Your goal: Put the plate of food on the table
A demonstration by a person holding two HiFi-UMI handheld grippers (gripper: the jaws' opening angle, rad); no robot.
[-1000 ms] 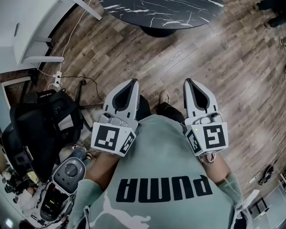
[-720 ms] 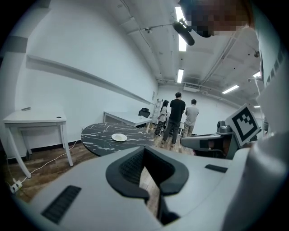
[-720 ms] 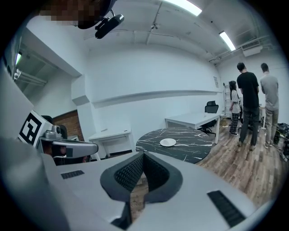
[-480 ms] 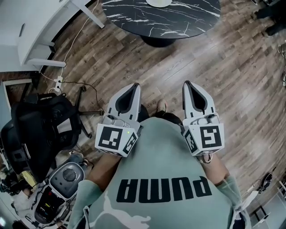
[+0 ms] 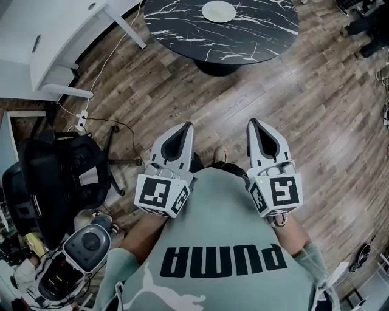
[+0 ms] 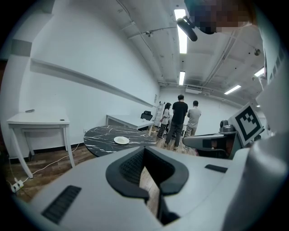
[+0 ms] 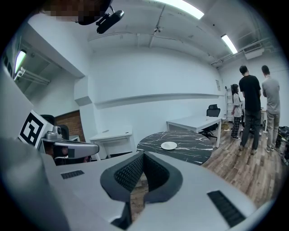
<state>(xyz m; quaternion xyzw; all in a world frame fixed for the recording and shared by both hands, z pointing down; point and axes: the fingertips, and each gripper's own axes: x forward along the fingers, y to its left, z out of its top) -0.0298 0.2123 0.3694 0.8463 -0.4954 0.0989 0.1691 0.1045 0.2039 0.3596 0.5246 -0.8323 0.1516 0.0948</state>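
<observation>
Sitting on the round black marble tabletop [image 5: 182, 27] at my 12 o'clock, the white plate [image 5: 219, 11] lies well inside the rim; I cannot tell whether anything is on it. Bare wooden floor [image 5: 182, 91] runs from the tabletop's near edge to both grippers. The left gripper [image 5: 187, 126] and right gripper [image 5: 252, 123] hang side by side, apart, each with jaws closed tip to tip on nothing. A white desk [image 5: 55, 36] edges in at 10 o'clock, a black chair [image 5: 61, 176] crowds 8 o'clock, and 3 o'clock is open floor. Three people [image 6: 179, 122] stand beyond the tabletop.
</observation>
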